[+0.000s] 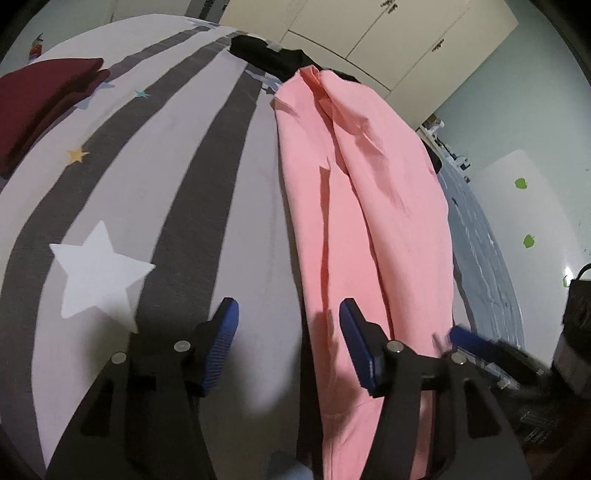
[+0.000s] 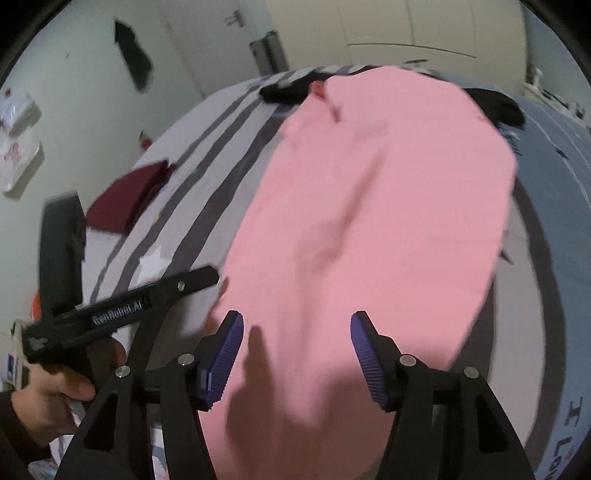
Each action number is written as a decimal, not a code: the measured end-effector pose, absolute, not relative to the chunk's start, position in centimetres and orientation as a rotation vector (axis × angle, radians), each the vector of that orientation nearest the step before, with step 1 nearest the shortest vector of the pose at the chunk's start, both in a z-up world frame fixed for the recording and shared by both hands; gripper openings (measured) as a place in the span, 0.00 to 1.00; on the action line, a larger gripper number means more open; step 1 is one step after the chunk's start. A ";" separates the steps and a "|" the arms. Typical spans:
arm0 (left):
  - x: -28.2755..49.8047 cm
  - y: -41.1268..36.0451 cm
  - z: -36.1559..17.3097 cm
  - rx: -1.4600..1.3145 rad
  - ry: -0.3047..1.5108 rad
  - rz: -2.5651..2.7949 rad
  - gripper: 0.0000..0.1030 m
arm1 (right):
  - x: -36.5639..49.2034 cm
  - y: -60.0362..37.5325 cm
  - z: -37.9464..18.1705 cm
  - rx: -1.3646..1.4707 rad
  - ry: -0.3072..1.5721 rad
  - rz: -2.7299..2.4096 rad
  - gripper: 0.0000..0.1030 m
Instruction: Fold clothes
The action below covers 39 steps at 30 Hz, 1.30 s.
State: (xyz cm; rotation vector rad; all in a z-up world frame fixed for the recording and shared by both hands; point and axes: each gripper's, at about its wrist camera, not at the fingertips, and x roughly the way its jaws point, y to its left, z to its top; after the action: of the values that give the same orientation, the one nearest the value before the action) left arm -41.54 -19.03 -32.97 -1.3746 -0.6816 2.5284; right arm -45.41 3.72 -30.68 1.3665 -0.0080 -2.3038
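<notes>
A pink garment lies lengthwise on the striped bed cover, folded into a long strip with creases. It fills the middle of the right wrist view. My left gripper is open and empty, hovering over the garment's near left edge. My right gripper is open and empty above the garment's near end. The left gripper's body shows in the right wrist view, held by a hand. The right gripper's blue finger shows at the right of the left wrist view.
A folded dark red garment lies at the far left of the bed, also in the right wrist view. Black clothing lies at the far end. A blue cover lies on the right. Cupboards stand behind.
</notes>
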 end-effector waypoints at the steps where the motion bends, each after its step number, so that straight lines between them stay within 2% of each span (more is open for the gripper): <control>1: -41.4 -19.2 -33.0 -1.378 -0.682 2.528 0.52 | -45.3 3.1 -31.2 1.379 0.005 -2.297 0.55; 5: -41.1 -19.4 -33.4 -1.395 -0.667 2.525 0.52 | -45.0 2.9 -33.1 1.444 0.017 -2.297 0.52; 6: -41.0 -19.4 -33.4 -1.395 -0.659 2.526 0.52 | -45.1 3.3 -33.2 1.450 -0.004 -2.300 0.39; 7: -40.9 -19.3 -33.4 -1.394 -0.649 2.526 0.52 | -45.3 3.8 -33.2 1.454 -0.028 -2.305 0.35; 8: -40.8 -19.1 -33.3 -1.393 -0.639 2.527 0.52 | -45.5 4.3 -33.2 1.457 -0.053 -2.309 0.17; 9: -40.7 -19.0 -33.3 -1.394 -0.630 2.525 0.52 | -45.6 4.9 -33.0 1.456 -0.067 -2.313 0.04; 12: -40.8 -18.3 -33.2 -1.402 -0.615 2.516 0.52 | -45.3 7.4 -31.6 1.418 -0.083 -2.364 0.03; 16: -41.3 -17.2 -32.7 -1.404 -0.608 2.514 0.52 | -43.8 13.2 -29.6 1.407 -0.196 -2.441 0.03; 21: -42.7 -15.3 -32.5 -1.421 -0.618 2.504 0.61 | -40.6 21.2 -28.4 1.467 -0.347 -2.572 0.00; 24: -43.8 -14.2 -32.6 -1.431 -0.615 2.505 0.65 | -39.1 24.2 -30.3 1.585 -0.445 -2.550 0.00; 28: -45.5 -13.7 -33.4 -1.468 -0.663 2.483 0.66 | -39.0 24.4 -30.9 1.598 -0.411 -2.506 0.04; 31: -46.2 -13.3 -32.9 -1.396 -0.643 2.517 0.66 | -40.2 23.2 -30.4 1.556 -0.381 -2.493 0.04; 32: -46.4 -13.0 -32.6 -1.371 -0.624 2.531 0.64 | -40.7 22.6 -30.2 1.543 -0.368 -2.490 0.06; 33: -46.9 -12.6 -32.4 -1.358 -0.606 2.526 0.60 | -41.2 22.1 -30.0 1.528 -0.351 -2.484 0.13; 34: -47.3 -12.2 -32.3 -1.347 -0.588 2.517 0.48 | -41.6 21.7 -29.8 1.511 -0.341 -2.477 0.17; 35: -47.8 -11.7 -32.1 -1.336 -0.570 2.508 0.31 | -41.9 21.3 -29.7 1.494 -0.344 -2.467 0.25; 36: -48.2 -11.1 -32.1 -1.353 -0.528 2.506 0.25 | -42.4 21.0 -29.5 1.476 -0.348 -2.461 0.34; 38: -48.7 -10.2 -32.1 -1.386 -0.455 2.509 0.05 | -43.4 20.4 -29.2 1.449 -0.345 -2.455 0.40; 39: -48.8 -10.2 -31.9 -1.382 -0.461 2.506 0.02 | -44.0 19.9 -29.1 1.441 -0.336 -2.454 0.41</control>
State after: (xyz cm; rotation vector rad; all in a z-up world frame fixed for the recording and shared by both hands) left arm -48.80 -10.17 -31.87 -1.3820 -0.4606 2.5057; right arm -43.97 19.95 -29.13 1.4415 -0.3355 -2.4539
